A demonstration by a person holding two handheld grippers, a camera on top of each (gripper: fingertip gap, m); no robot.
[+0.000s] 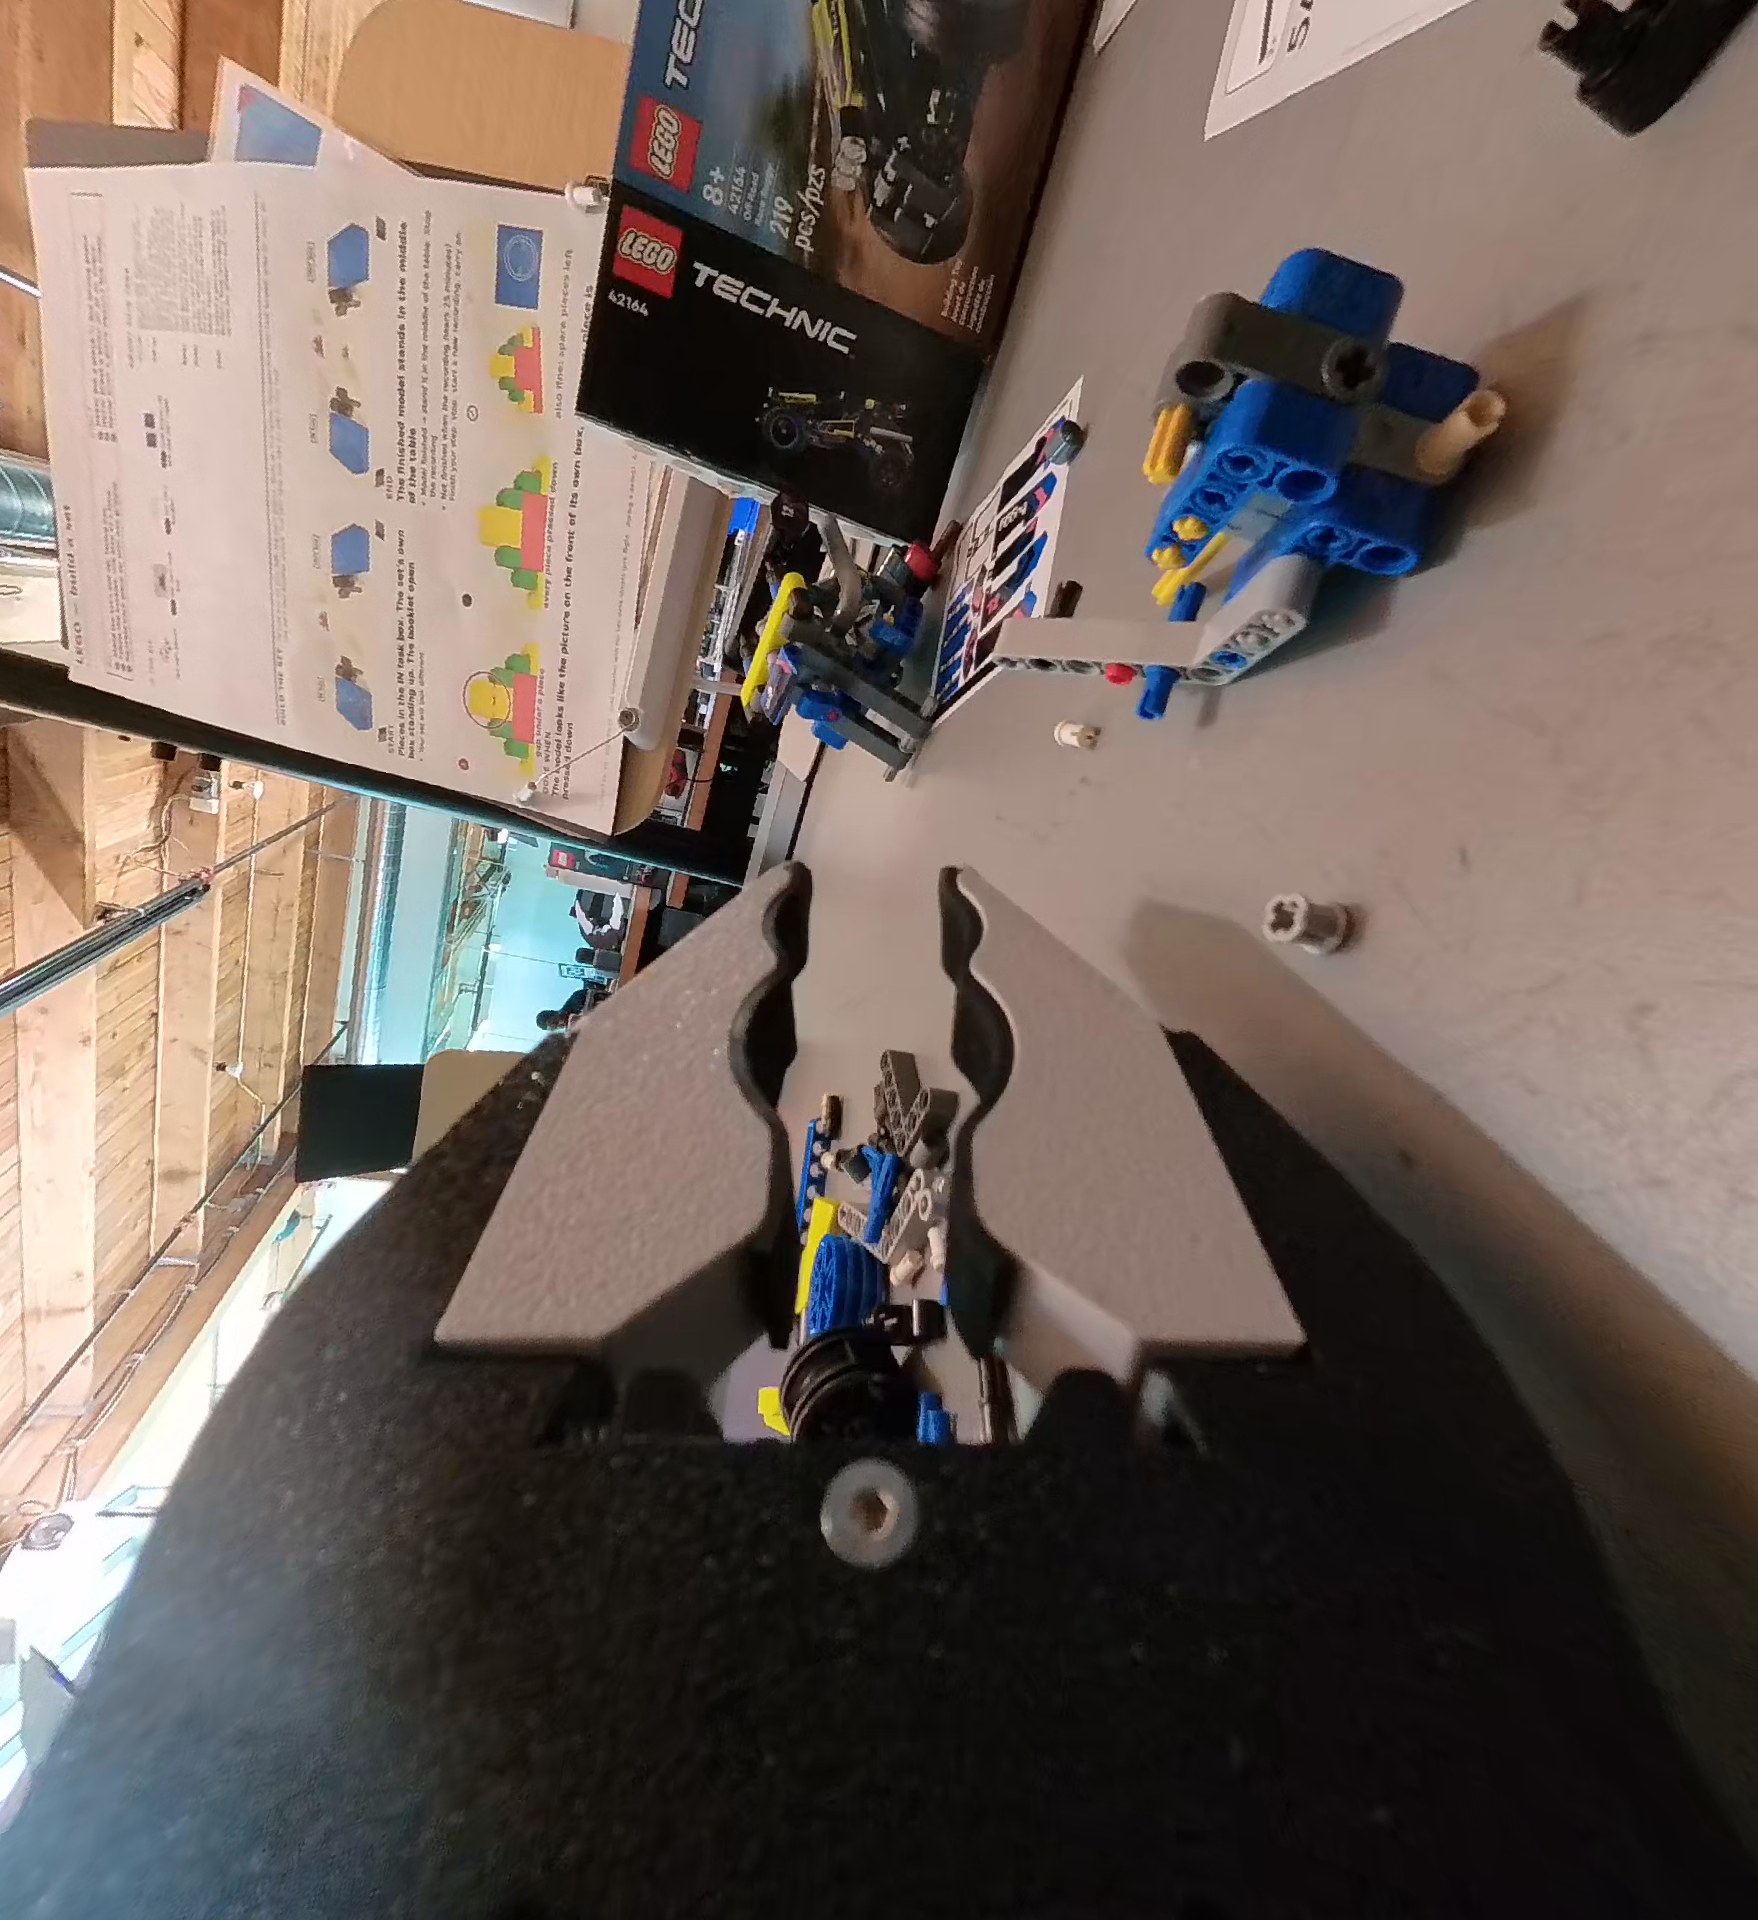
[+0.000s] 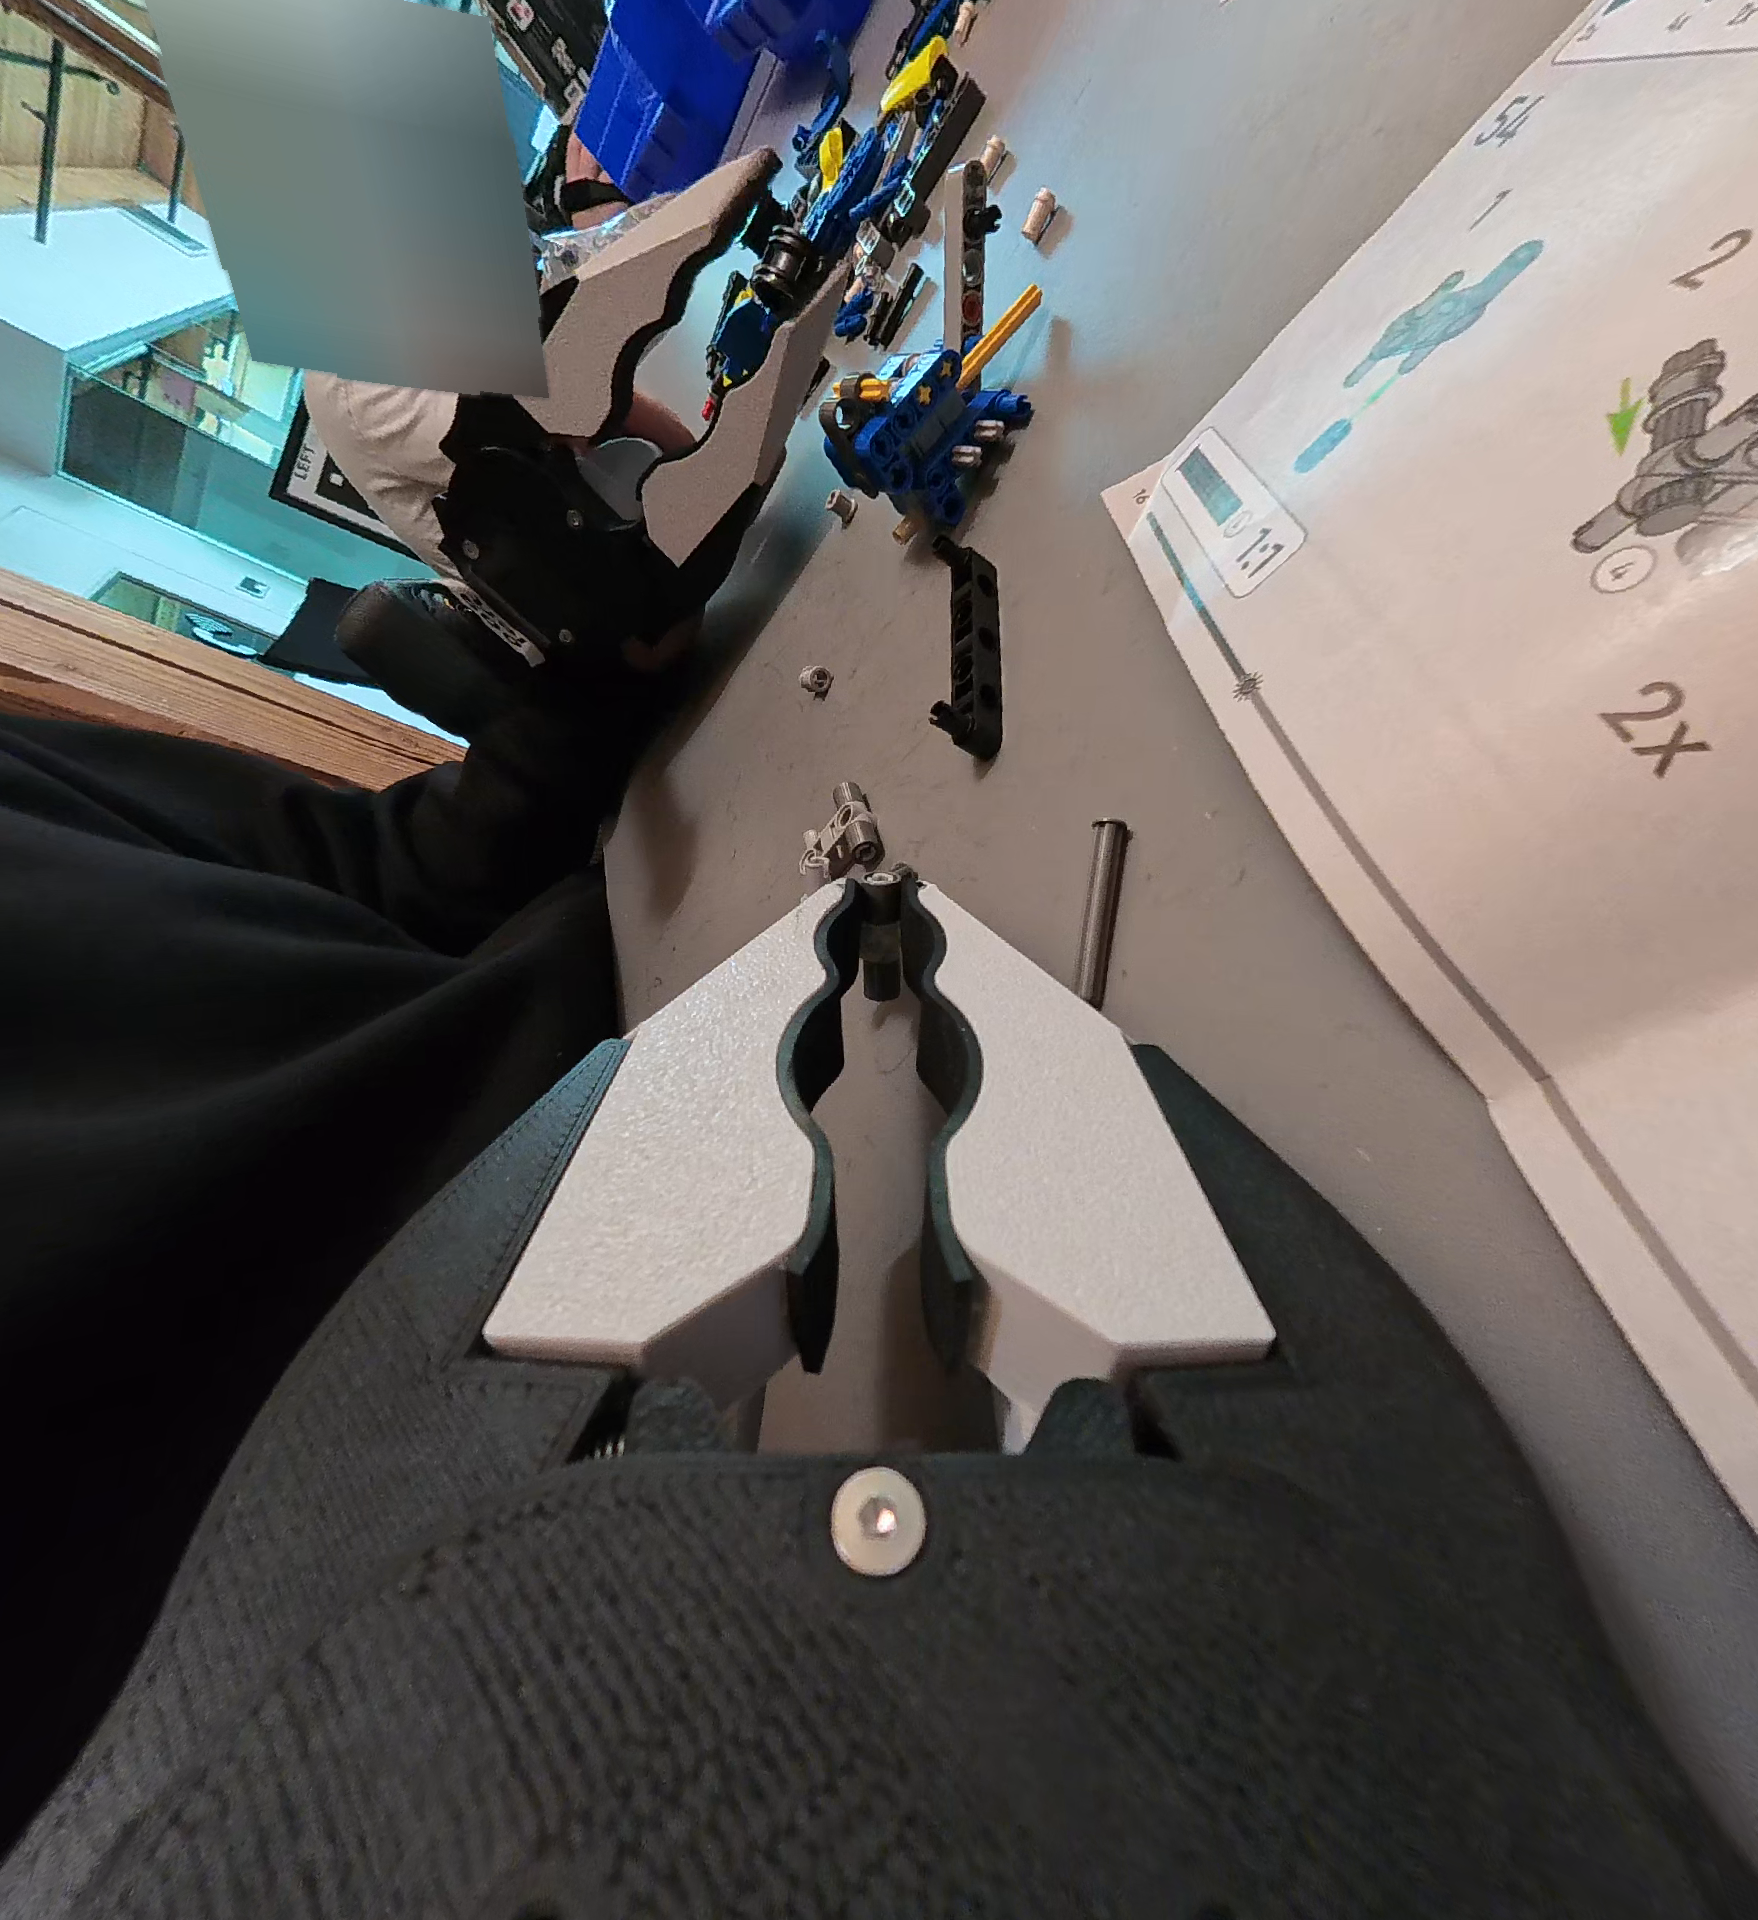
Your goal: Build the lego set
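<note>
Two tongs: you hold one in each hand, both over the grey tabletop [image 1: 1477,779].
Left tongs [image 1: 875,894]: spread, nothing between the fingers; through the gap you see a heap of loose pieces [image 1: 875,1205] lying on the tabletop.
Right tongs [image 2: 880,899]: pinching a small dark grey pin [image 2: 881,935] at the very tips, the pin lying along the fingers.
Blue assembly [image 1: 1290,436]: your part-built block of blue beams with yellow pins and a dark grey connector stands on the tabletop, well apart from the left tongs.
Near the right tongs: a grey connector [image 2: 847,826] just beyond the tips, a dark axle [image 2: 1098,904] beside them, a black beam [image 2: 974,644] farther on.
Booklet [image 2: 1529,623]: open on the tabletop, at the right tongs' right.
Box [image 1: 802,312]: standing at the far edge, with a printed sheet [image 1: 314,468] propped beside it.
</note>
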